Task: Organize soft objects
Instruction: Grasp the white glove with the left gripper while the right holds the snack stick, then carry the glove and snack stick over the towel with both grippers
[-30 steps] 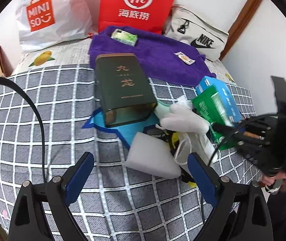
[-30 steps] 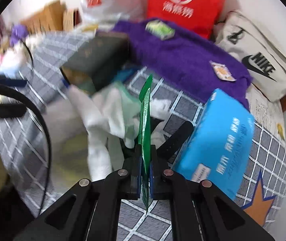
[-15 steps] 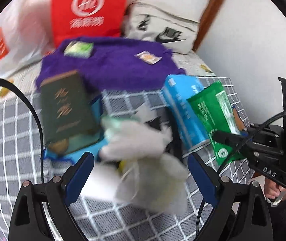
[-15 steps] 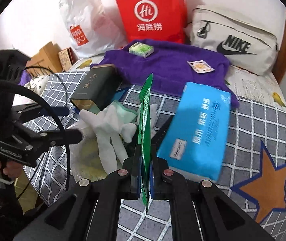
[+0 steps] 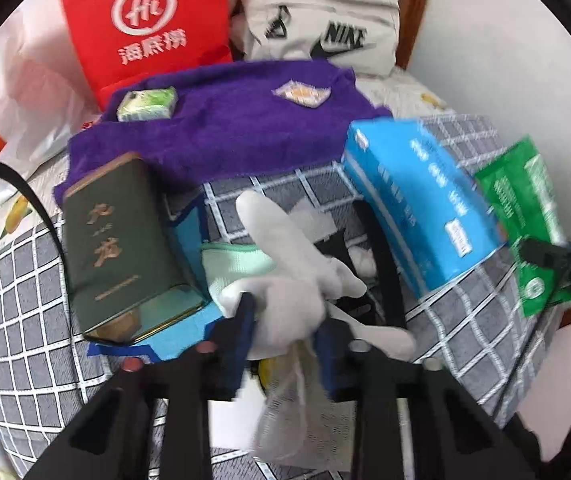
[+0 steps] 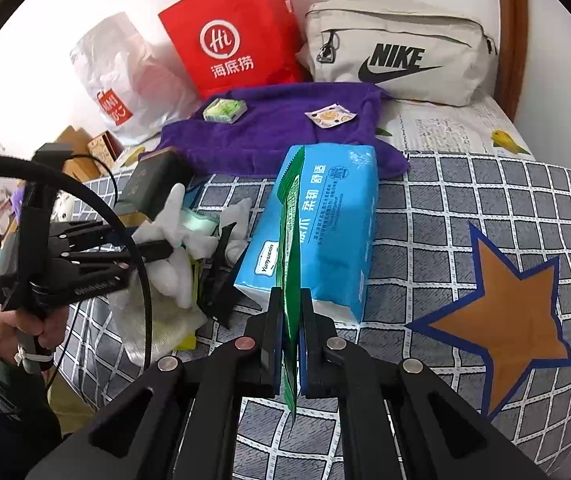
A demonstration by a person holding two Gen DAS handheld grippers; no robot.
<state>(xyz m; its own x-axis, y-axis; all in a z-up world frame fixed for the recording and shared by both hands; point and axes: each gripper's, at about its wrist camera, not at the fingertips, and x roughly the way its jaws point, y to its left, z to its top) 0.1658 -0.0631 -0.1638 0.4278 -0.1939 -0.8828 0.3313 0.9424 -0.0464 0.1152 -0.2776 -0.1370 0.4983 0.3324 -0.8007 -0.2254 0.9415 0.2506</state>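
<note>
Our left hand-held gripper [image 5: 283, 334] and right hand-held gripper [image 6: 291, 320] are the same build: matte black angular frames, blue finger pads [image 5: 241, 328], round silver and reddish screws [image 6: 244, 343], thick black cable [image 6: 141, 280]. Bare-skinned hand [image 6: 31, 326] on the left grip, with a white zip tie [image 6: 31, 358] and a dark sleeve.

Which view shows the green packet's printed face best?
The left wrist view: the green packet faces the camera flat, held by the right gripper. The right wrist view shows it only edge-on between the closed fingers.
</note>
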